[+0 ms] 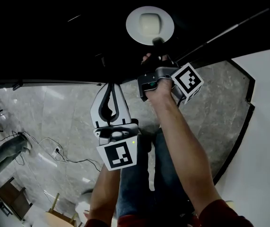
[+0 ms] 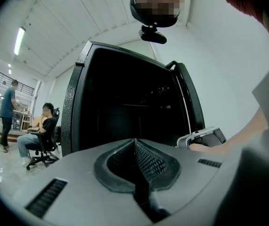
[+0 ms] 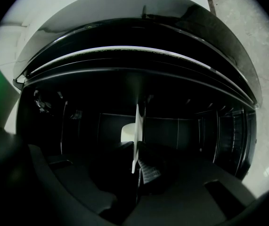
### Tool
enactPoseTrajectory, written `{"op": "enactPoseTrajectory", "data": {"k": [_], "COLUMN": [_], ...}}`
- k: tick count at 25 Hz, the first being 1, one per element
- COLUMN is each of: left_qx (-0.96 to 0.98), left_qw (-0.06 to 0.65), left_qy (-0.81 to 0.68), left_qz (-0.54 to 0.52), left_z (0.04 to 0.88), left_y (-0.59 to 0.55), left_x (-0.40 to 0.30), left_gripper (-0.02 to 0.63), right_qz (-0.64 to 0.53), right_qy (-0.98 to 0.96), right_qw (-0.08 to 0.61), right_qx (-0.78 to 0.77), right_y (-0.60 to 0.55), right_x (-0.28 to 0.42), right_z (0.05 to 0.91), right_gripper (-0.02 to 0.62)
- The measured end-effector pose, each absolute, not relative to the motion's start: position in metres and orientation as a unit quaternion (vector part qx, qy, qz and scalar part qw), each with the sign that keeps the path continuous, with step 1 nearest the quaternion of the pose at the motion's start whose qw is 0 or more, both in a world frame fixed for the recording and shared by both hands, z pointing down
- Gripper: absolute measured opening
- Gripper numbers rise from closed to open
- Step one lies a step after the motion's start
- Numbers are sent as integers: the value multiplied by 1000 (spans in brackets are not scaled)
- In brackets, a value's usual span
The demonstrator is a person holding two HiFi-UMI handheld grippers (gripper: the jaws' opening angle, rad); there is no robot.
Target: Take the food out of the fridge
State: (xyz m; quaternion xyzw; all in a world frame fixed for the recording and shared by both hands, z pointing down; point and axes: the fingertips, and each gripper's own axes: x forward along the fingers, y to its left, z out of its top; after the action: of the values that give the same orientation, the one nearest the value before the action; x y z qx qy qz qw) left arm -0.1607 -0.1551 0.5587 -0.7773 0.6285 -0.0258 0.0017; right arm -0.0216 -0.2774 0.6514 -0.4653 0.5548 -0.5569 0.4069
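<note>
A white plate (image 1: 150, 25) with a pale block of food (image 1: 150, 22) on it is in the dark black fridge (image 1: 54, 32). My right gripper (image 1: 157, 42) reaches in and is shut on the plate's near rim. In the right gripper view the plate (image 3: 136, 131) shows edge-on between the jaws of the right gripper (image 3: 137, 161), with the food (image 3: 127, 133) behind it. My left gripper (image 1: 110, 86) hangs lower, outside the fridge, shut with nothing in it. In the left gripper view the left gripper (image 2: 135, 144) points at the open fridge (image 2: 125, 107).
Below lies a grey marble floor (image 1: 54, 112) with a cable and socket (image 1: 56, 150). A white wall (image 1: 267, 126) stands at the right. A wooden chair (image 1: 54, 212) is at the bottom left. A seated person (image 2: 42, 131) and a standing person (image 2: 7, 112) are far off.
</note>
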Motion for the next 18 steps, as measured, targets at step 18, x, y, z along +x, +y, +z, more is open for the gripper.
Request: {"op": "enactPoseTrajectory", "data": {"k": [18], "left_qx": [-777], "left_qw": [7], "left_qy": [629], "left_qz": [-23], "left_z": [556], "left_y": [-153], "left_x": [-160], "left_gripper": [14], "right_qz": [-566], "right_qy": [533], "right_qw": [412], "right_qx": [-475], "right_y": [-273], "right_x": [-19], "right_z": [654], "right_gripper": [38]}}
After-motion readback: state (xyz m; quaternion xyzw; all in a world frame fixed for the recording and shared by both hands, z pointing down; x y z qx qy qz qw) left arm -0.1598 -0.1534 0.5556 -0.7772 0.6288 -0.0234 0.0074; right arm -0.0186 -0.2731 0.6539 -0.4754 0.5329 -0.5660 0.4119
